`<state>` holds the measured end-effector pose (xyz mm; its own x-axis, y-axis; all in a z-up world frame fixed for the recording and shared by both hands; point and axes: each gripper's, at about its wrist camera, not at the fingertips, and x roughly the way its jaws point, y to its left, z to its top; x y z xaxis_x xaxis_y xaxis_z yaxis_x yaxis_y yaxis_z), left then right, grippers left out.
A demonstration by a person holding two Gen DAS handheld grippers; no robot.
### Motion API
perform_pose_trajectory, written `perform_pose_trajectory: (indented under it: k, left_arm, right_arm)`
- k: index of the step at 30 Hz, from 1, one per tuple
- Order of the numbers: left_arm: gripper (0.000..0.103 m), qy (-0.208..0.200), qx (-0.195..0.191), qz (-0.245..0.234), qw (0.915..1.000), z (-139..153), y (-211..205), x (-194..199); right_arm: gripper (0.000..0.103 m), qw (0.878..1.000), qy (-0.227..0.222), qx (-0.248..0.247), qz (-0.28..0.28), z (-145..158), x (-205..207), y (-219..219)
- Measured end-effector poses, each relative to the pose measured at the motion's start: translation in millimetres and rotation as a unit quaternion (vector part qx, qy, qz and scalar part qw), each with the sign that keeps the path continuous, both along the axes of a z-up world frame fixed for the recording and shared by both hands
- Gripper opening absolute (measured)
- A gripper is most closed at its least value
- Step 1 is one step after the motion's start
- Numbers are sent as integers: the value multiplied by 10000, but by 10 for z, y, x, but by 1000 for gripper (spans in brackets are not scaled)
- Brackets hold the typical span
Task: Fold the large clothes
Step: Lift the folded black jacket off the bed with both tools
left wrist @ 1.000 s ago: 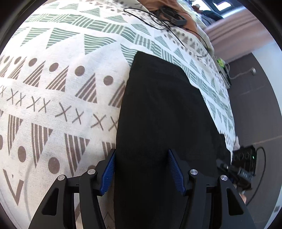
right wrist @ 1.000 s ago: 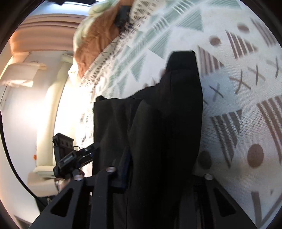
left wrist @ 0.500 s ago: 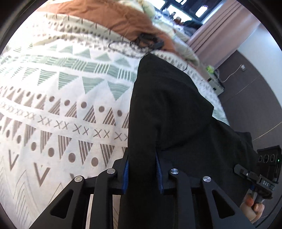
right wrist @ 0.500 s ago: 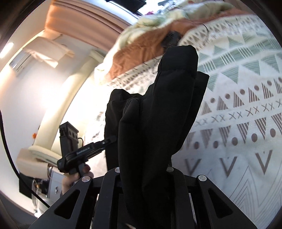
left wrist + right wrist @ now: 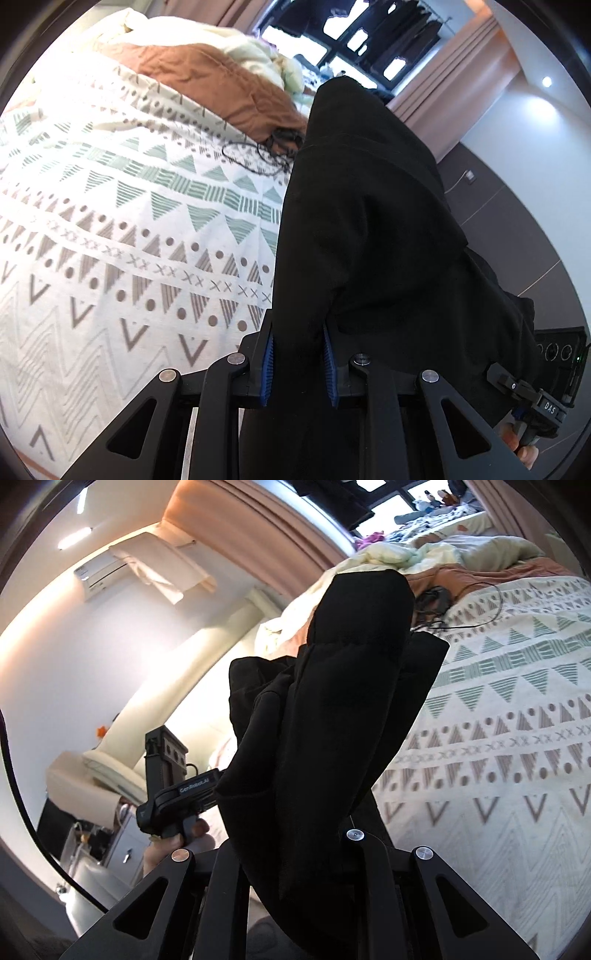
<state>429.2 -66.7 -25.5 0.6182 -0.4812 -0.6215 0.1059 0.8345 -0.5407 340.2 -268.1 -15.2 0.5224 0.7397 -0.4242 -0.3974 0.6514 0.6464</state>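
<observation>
Left wrist view is showing the black garment (image 5: 369,229) hanging above the bed (image 5: 110,258) near its right edge, hiding the patterned cover (image 5: 155,206) there; a black cable (image 5: 255,155) is lying by the rust blanket (image 5: 207,81) at the far end. Right wrist view alone is catching an air conditioner (image 5: 99,576). The left tongs (image 5: 298,365), having just been closing, are clamping the fabric; the right tongs (image 5: 295,871) are pinching it too.

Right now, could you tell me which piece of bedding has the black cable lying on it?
The patterned bedspread, white with green and brown triangles; the cable loops there, beside the rust-brown blanket.
</observation>
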Motion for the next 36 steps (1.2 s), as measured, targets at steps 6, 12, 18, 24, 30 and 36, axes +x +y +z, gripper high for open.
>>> perform_pose_trajectory:
  k: [6, 12, 18, 24, 30, 36]
  left_arm:
    - [23, -269, -138, 168, 9994, 291, 436, -260]
    - [23, -506, -277, 467, 9972, 545, 1049, -524]
    - [23, -740, -307, 883, 9929, 738, 1683, -895]
    - [23, -865, -126, 1338, 9872, 981, 2238, -1308]
    - [23, -1011, -29, 1809, 9783, 1189, 2799, -1804]
    - [23, -955, 74, 2177, 9713, 1200, 3299, -2014]
  right_arm:
    - [16, 9996, -137, 26, 249, 220, -69, 444]
    - [16, 9973, -330, -66, 655, 437, -172, 1068]
    - [16, 9917, -515, -36, 1179, 593, -312, 1791]
    - [16, 9847, -546, 168, 1647, 628, -511, 2440]
    - [16, 9719, -612, 221, 2261, 691, -715, 3099]
    - [16, 9603, -578, 160, 2725, 650, -803, 3765]
